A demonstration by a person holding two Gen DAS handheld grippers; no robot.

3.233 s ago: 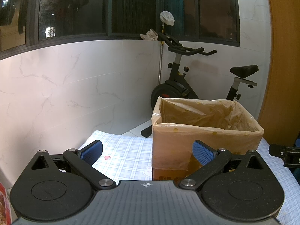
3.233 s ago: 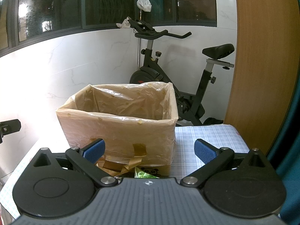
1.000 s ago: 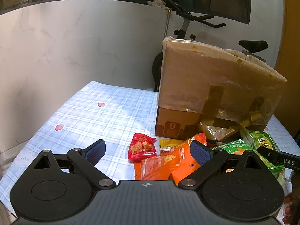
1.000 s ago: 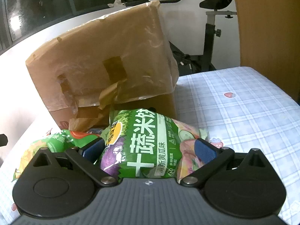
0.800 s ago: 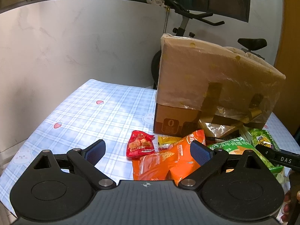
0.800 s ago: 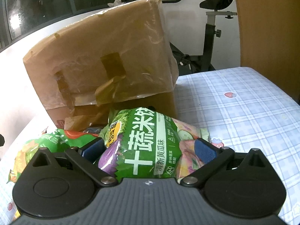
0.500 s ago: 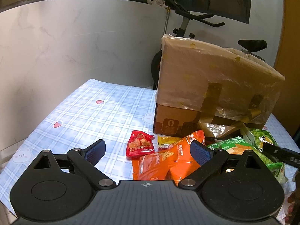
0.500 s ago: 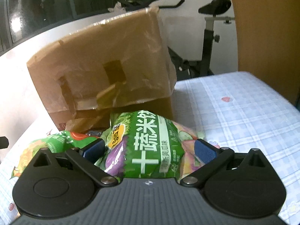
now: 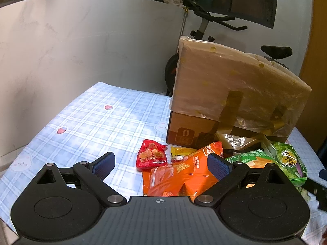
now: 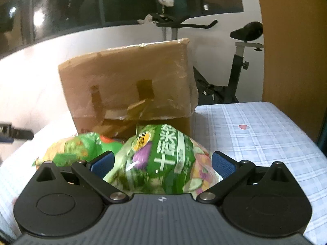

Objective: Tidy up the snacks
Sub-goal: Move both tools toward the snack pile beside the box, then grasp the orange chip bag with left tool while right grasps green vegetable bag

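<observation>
Left wrist view: the left hand-held gripper (image 9: pixel 161 164) is released and holds nothing, poised over the orange snack bag (image 9: pixel 179 175) lying on the surface (image 9: pixel 92 122) before the cardboard box (image 9: pixel 231 98); little differs from half a second ago.

Right wrist view: the right hand-held gripper (image 10: pixel 162 163) straddles the green snack bag (image 10: pixel 163 159), jaws spread, not visibly clamped. Judgement: pickup stage; closing comes next. The view has since risen and the bag appears blurred.
</observation>
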